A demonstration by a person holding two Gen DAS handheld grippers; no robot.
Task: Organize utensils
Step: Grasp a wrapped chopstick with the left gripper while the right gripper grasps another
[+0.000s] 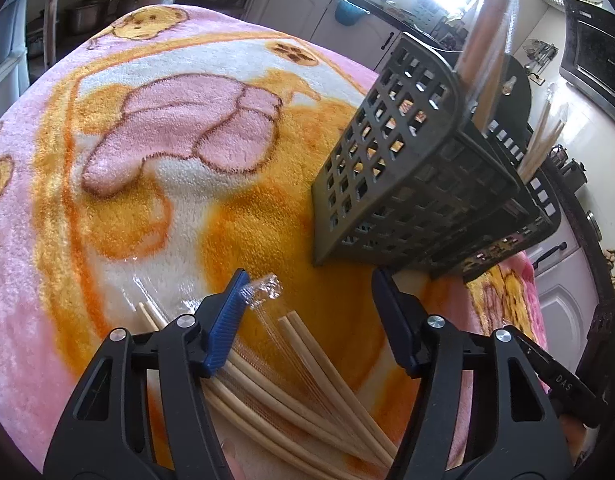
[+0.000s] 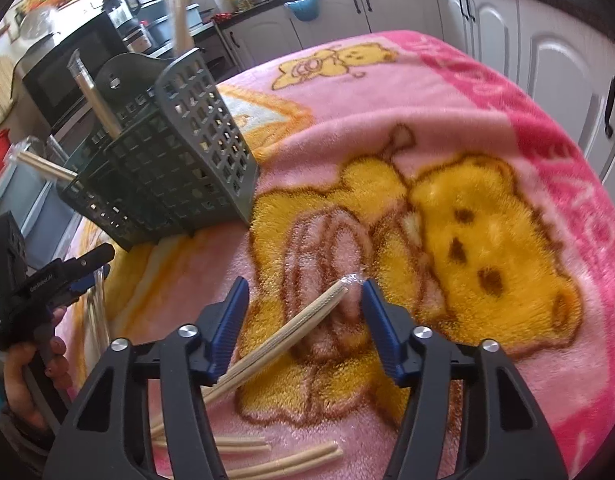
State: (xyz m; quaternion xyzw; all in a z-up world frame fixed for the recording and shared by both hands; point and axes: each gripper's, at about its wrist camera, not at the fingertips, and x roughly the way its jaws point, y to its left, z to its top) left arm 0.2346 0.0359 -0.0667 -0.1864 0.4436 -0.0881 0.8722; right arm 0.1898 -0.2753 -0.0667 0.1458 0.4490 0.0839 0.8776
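Left wrist view: the left gripper [image 1: 311, 280] stands about half open over a fan of chopsticks [image 1: 307, 376] lying on the blanket [image 1: 107, 200], its pads touching none of them, one crinkled wrapper [image 1: 263, 290] just beside the left pad. The caddy [image 1: 419, 184] stands just beyond, already holding a few sticks. In the right wrist view the right gripper [image 2: 305, 284] is also half open, straddling a wrapped pair [image 2: 283, 336] without pressing it. This looks like the pick-up step: each hand needs to sink, close on one pair, then lift it to the caddy.
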